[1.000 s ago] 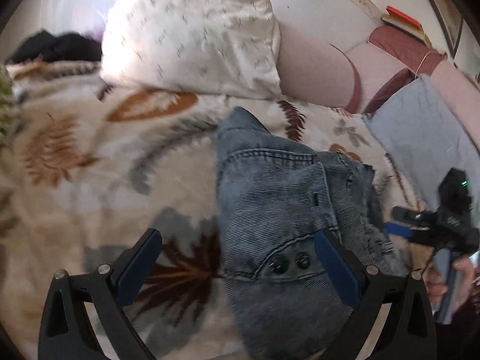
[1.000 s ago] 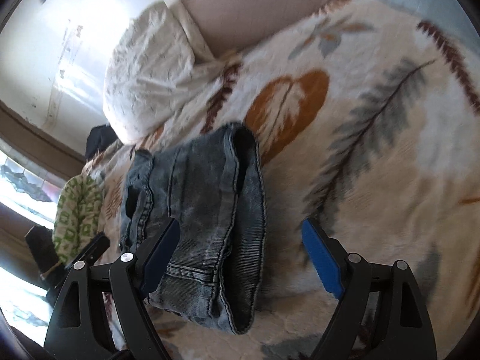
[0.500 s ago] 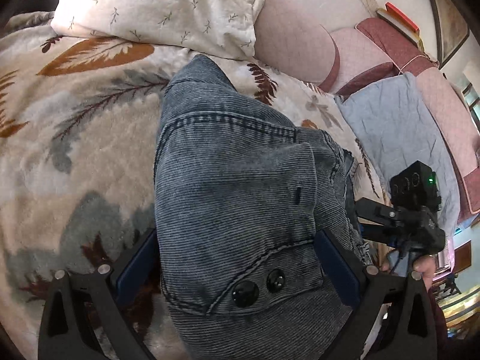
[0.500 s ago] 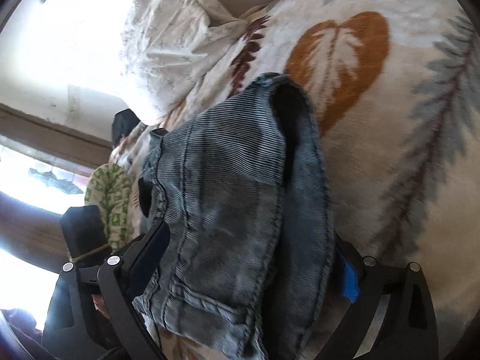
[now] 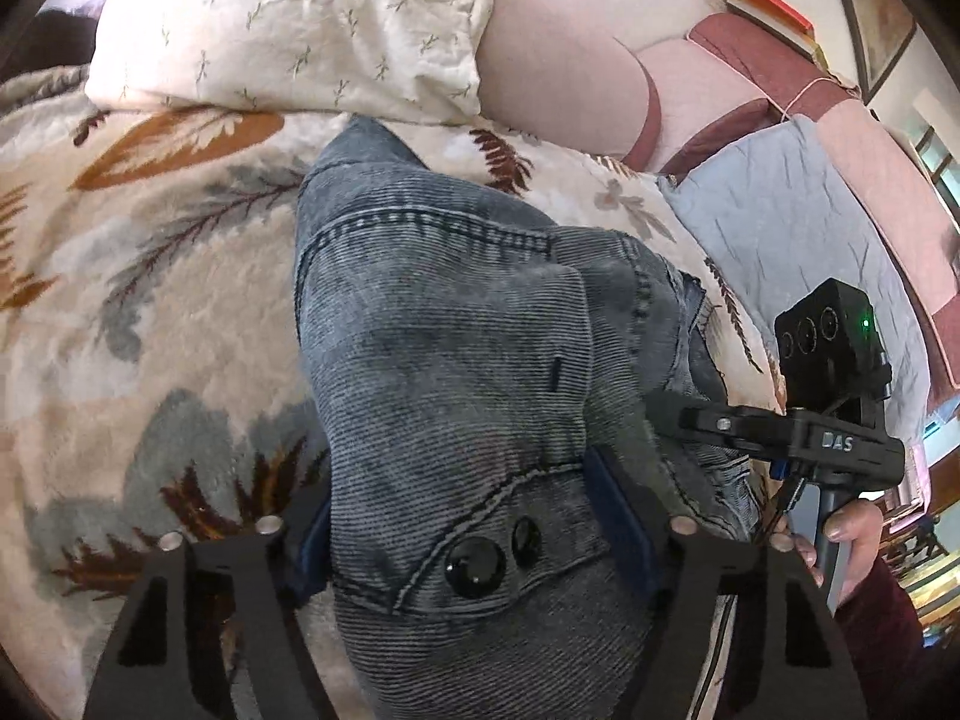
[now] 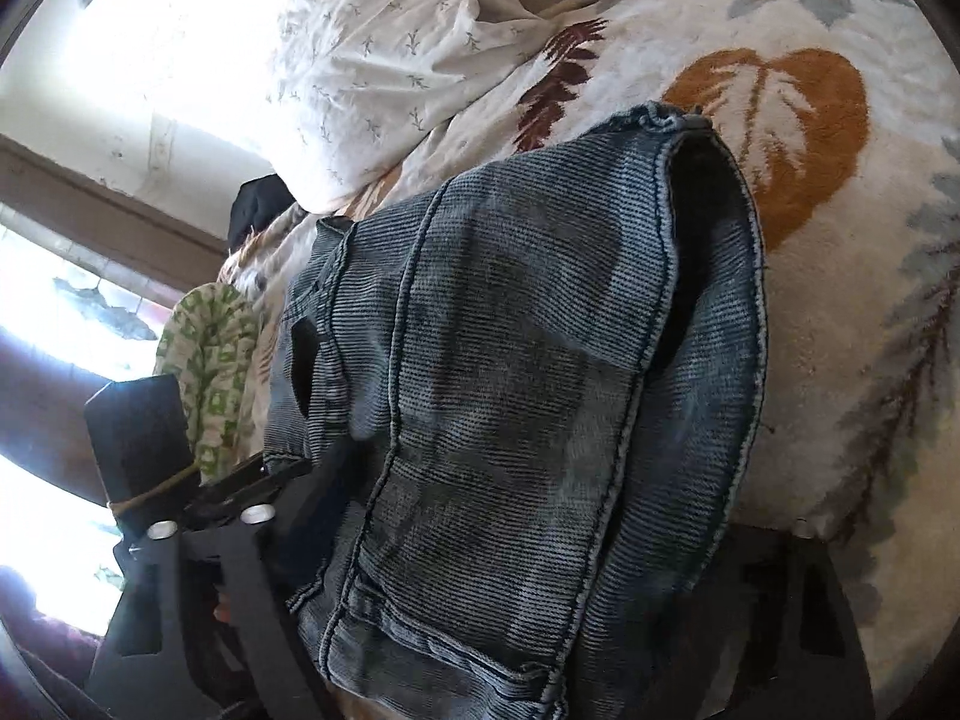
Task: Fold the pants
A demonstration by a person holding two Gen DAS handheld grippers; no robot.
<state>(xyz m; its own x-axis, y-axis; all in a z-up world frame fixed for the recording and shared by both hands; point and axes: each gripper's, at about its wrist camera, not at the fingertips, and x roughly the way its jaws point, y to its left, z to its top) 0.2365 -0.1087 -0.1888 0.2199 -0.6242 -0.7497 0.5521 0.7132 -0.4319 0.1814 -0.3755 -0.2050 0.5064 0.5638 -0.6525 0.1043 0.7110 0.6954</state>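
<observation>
The pants point(image 5: 444, 360) are dark blue-grey jeans, folded into a thick bundle on a leaf-patterned blanket point(image 5: 150, 276). My left gripper point(image 5: 474, 534) is closed around the waistband end with its two black buttons, blue pads pressing the denim on both sides. The right gripper point(image 5: 798, 438) shows at the bundle's right side in the left wrist view. In the right wrist view the pants point(image 6: 522, 360) fill the space between the fingers of my right gripper point(image 6: 510, 546), which is closed on the bundle; its right finger is mostly hidden behind the denim.
A white patterned pillow point(image 5: 300, 24) lies at the head of the bed beyond the pants. A pink headboard cushion point(image 5: 570, 72) and a blue-grey cloth point(image 5: 792, 228) are to the right. A green patterned cloth point(image 6: 210, 372) lies near the window side.
Both grippers moved in onto the folded jeans and closed from wide open to gripping the bundle from opposite sides.
</observation>
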